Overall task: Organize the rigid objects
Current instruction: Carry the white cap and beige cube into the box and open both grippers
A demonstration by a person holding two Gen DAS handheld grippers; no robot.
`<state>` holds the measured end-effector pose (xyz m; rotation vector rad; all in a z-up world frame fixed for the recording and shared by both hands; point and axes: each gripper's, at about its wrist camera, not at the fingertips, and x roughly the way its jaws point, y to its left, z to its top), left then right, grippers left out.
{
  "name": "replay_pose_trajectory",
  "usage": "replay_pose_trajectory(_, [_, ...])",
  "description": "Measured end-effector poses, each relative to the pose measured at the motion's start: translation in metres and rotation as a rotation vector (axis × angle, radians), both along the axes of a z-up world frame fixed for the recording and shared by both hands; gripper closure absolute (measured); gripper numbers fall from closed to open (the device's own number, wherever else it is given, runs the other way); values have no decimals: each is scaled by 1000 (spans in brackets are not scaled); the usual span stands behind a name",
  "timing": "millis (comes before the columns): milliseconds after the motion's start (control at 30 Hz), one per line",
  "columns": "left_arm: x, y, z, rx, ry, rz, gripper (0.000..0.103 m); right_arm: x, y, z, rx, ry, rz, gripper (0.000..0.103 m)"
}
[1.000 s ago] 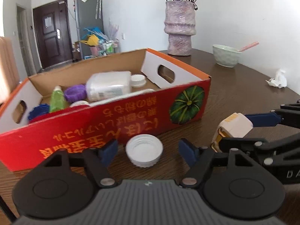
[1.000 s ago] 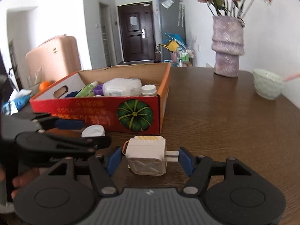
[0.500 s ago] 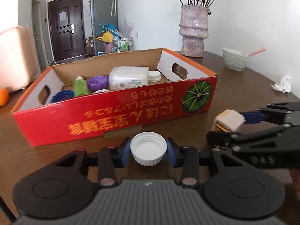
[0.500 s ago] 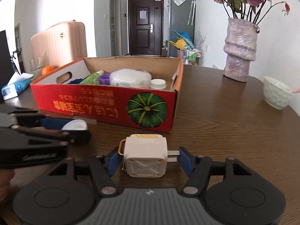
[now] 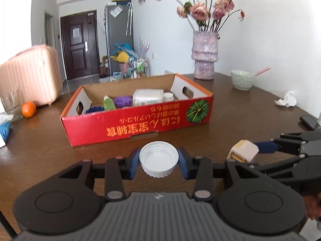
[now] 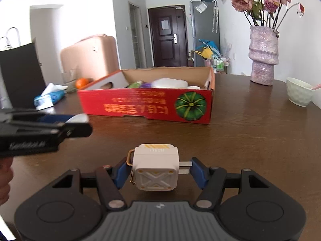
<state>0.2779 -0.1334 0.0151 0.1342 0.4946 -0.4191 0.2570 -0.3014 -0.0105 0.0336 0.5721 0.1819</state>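
Left tongs: my left gripper (image 5: 158, 161) was clamped on the white bottle cap (image 5: 158, 160), blue pads pressing its ribbed skirt from both sides, open face up.

Right tongs: my right gripper (image 6: 160, 170) was closed around the cream plug adapter (image 6: 155, 167); the left pad touched the body, the right pad met the metal prongs, though I could not tell how firmly.

Where things were: both pieces sat in front of the red cardboard box (image 5: 140, 124), short of its near long wall, above the brown table (image 6: 250, 130). The box already held a clear jar, a green bottle and purple lids.

Cap handling: I judged it light, stiff and thin-walled, slightly slick; the ribbing gave bite, and a hold across the skirt suited it.

Adapter handling: I judged it denser, hard-shelled and rigid. Prongs are a narrow, smooth seat, so it could pivot; flat opposite faces would be safer.

Next: I judged both needed lifting over the near wall into the box.
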Motion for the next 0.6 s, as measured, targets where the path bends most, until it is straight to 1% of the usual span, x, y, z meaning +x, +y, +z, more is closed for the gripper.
replay_pose_trajectory(133, [-13,4,7,-10,-25,-5,62,-13,1,11,4,-40,-7,39])
replay_pose_trajectory(200, [-14,7,8,-15,-25,3,62,-14,0,16,7,-52,-13,39])
replay_pose_trajectory(267, [-10,11,10,-22,-22,16,62,-10,-4,22,34,-51,-9,39])
replay_pose_trajectory(333, [2,15,15,-50,-10,23,62,-4,-8,30,61,-60,1,39])
replay_pose_trajectory(400, [21,17,24,-92,-4,5,62,6,-11,41,69,-76,3,39])
replay_pose_trajectory(500, [48,11,40,-106,-34,-29,62,30,-15,61,37,-123,-3,39])
replay_pose_trajectory(600, [80,2,52,-133,-44,-61,62,74,-20,76,-21,-139,-8,39])
